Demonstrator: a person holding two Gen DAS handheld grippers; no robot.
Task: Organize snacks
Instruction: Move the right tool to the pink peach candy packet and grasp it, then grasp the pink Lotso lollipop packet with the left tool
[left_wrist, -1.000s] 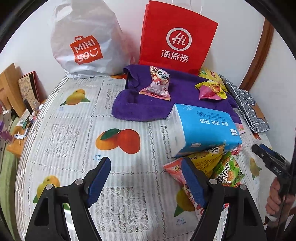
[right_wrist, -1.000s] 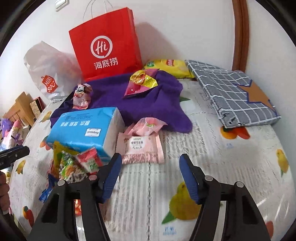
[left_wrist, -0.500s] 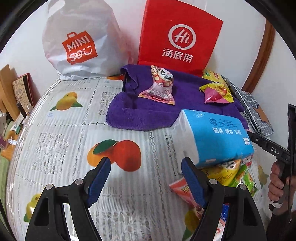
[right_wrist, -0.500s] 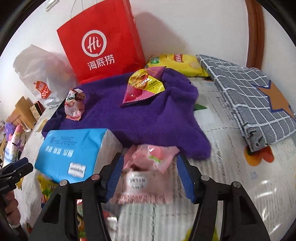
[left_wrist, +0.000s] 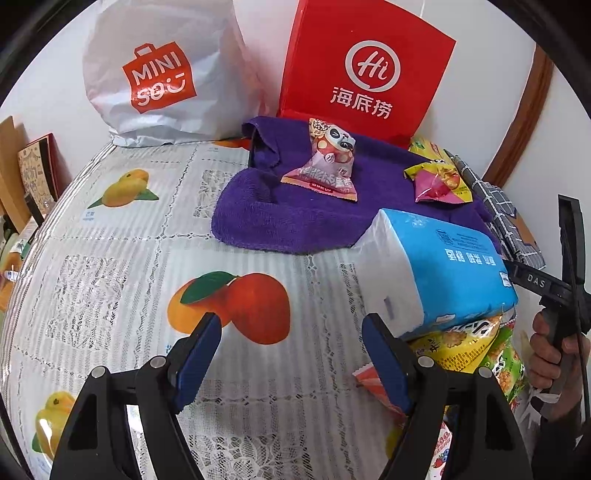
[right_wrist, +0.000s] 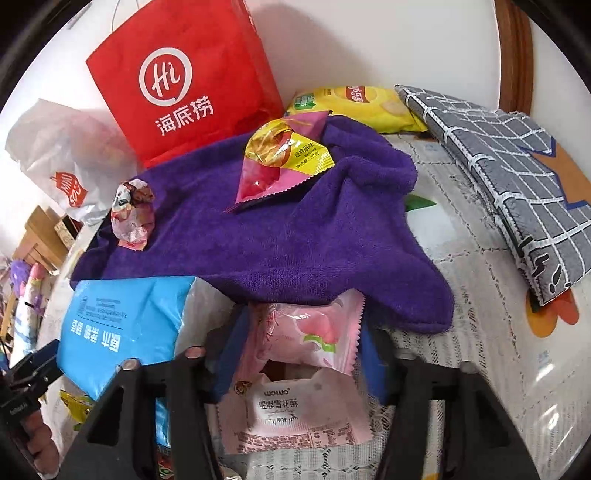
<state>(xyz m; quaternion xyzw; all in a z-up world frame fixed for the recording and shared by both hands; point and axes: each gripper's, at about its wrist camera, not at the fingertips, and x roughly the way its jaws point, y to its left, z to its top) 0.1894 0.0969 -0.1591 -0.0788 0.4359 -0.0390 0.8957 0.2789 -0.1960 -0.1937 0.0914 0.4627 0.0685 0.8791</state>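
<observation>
- Right tool (right_wrist: 301, 350): blue-padded fingers (right_wrist: 231, 354) sit on either side of a pink peach-print snack packet (right_wrist: 314, 332), pads close against it; looks clenched on the packet.
- Pink peach-print snack packet lies on top of a pale pink WOWO pastry packet (right_wrist: 295, 413), at the front edge of the purple fleece towel (right_wrist: 280, 236).
- Left tool (left_wrist: 291, 354): released, blue pads wide apart, nothing between them, over the fruit-print lace cloth surface (left_wrist: 110, 266).
- Blue-and-white tissue pack (left_wrist: 436, 273) just right of left tool, resting on a pile of yellow and green snack bags (left_wrist: 469, 350).
- Panda-print pink snack bag (left_wrist: 327, 158) and yellow-pink snack bag (left_wrist: 439, 182) lie on the towel, apart from each other.
- Red paper Hi bag (left_wrist: 365, 70) and white plastic Miniso bag (left_wrist: 162, 74) stand against the wall behind.
- Yellow chip bag (right_wrist: 358, 107) and grey checked pouch (right_wrist: 509, 177) at far right.
</observation>
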